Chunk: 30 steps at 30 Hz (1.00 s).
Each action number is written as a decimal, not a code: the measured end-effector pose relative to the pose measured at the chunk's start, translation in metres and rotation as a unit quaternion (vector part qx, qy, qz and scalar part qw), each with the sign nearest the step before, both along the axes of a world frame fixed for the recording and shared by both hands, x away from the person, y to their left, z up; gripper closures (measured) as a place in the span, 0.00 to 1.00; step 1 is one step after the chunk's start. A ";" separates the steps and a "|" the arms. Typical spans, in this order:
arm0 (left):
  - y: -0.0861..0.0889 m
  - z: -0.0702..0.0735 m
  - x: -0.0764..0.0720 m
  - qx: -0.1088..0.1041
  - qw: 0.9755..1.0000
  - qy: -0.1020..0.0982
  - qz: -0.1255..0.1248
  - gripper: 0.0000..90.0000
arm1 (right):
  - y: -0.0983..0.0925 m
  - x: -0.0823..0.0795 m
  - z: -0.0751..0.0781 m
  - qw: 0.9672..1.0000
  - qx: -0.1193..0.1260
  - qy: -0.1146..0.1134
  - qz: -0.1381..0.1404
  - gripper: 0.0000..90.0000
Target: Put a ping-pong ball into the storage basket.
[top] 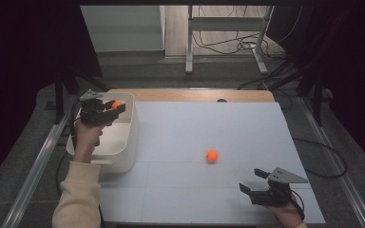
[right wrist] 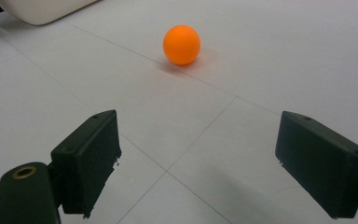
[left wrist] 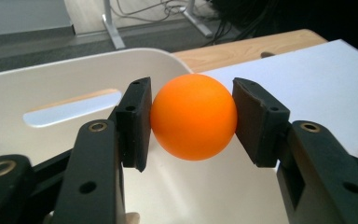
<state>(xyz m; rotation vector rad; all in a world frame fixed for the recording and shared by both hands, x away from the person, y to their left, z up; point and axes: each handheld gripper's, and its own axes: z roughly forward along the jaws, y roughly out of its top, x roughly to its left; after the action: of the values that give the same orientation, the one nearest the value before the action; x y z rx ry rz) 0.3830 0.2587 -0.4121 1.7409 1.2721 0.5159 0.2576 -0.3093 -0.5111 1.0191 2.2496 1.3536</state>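
1. Left gripper point(left wrist: 193, 116) pinches a smooth, matte orange ball point(left wrist: 193, 116) between flat black pads, over the bin point(top: 123, 142).
2. Bin: white, glossy plastic, rounded corners, slot handle; apparently no ball lies in it yet.
3. Right gripper point(right wrist: 198, 158) hangs spread and empty near the second ball point(right wrist: 182, 44).
4. That ball rests on the white mat point(top: 195, 190), still to collect, I judge.

Center frame, your left gripper point(left wrist: 193, 123) pinches an orange ball point(left wrist: 194, 116) between both pads, over the white bin point(left wrist: 51, 88).
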 end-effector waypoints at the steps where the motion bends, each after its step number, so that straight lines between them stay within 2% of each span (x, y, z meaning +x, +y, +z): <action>1: 0.000 0.000 0.000 0.005 1.000 0.002 0.001 0.55 | 0.000 0.000 0.000 1.000 0.001 0.000 0.001 0.16; 3: -0.001 0.000 0.000 0.014 1.000 0.007 0.004 0.55 | 0.000 0.000 0.000 1.000 0.001 -0.001 0.001 0.16; 12: -0.001 -0.002 0.002 0.025 1.000 0.016 0.008 0.55 | 0.000 0.000 0.000 1.000 0.001 -0.001 0.001 0.16; 27: 0.000 -0.001 0.001 0.026 1.000 0.015 0.010 0.55 | 0.000 0.000 0.000 1.000 0.003 0.000 0.002 0.16; 28: 0.000 -0.001 0.001 0.025 1.000 0.013 0.011 0.54 | 0.000 0.000 0.000 1.000 0.004 0.001 0.002 0.16; 30: 0.000 -0.001 0.001 0.025 0.999 0.011 0.017 0.40 | 0.000 0.000 0.000 1.000 0.006 0.001 0.002 0.16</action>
<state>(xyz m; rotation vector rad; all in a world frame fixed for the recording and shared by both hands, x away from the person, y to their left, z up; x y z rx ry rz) 0.3841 0.2583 -0.4130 1.7745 1.3161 0.5532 0.2578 -0.3092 -0.5108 1.0224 2.2488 1.3697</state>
